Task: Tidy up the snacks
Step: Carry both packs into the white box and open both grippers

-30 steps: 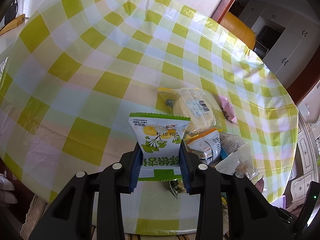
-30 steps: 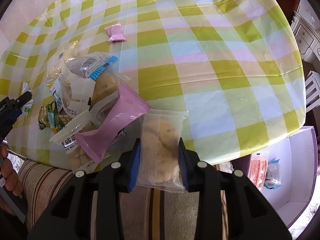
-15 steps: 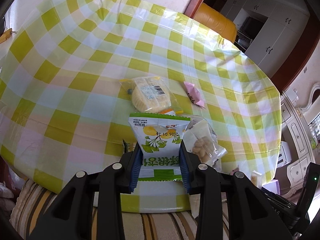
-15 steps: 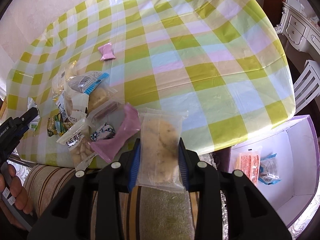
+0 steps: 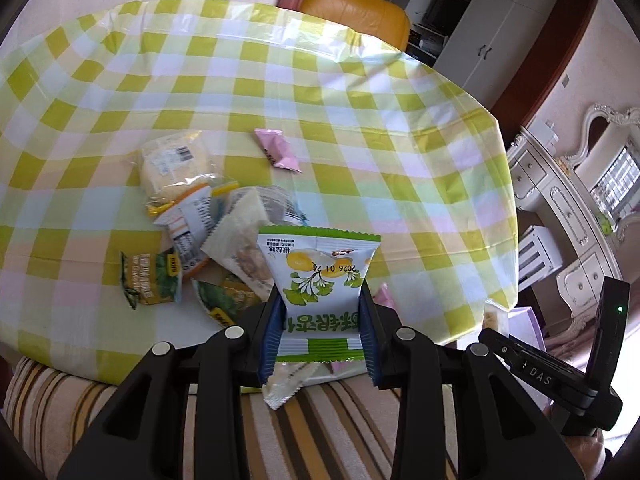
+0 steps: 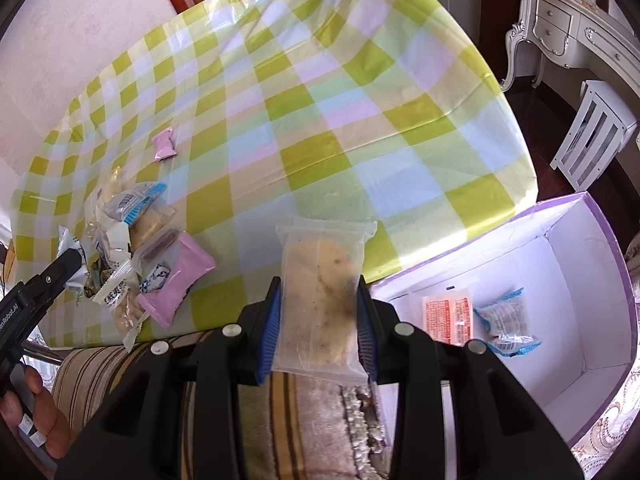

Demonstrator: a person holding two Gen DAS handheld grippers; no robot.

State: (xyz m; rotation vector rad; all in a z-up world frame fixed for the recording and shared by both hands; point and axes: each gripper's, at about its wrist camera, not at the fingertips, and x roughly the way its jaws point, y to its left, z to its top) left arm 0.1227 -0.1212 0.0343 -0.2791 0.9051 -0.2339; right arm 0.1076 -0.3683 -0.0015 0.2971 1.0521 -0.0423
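Note:
My left gripper is shut on a green-and-white snack packet, held above the table's near edge. My right gripper is shut on a clear bag with a pale cake, held over the sofa beside a purple-rimmed white box. The box holds a red-printed packet and blue-trimmed packets. A pile of snack packets lies on the checked tablecloth; it also shows in the right wrist view, with a big pink packet.
A small pink packet lies alone further back on the table, also in the right wrist view. A striped sofa cushion is below the grippers. An orange chair stands behind the table. White furniture stands at right.
Both grippers have pulled back and up from the table with their packets. The right one has swung right, so the box now shows far more fully.

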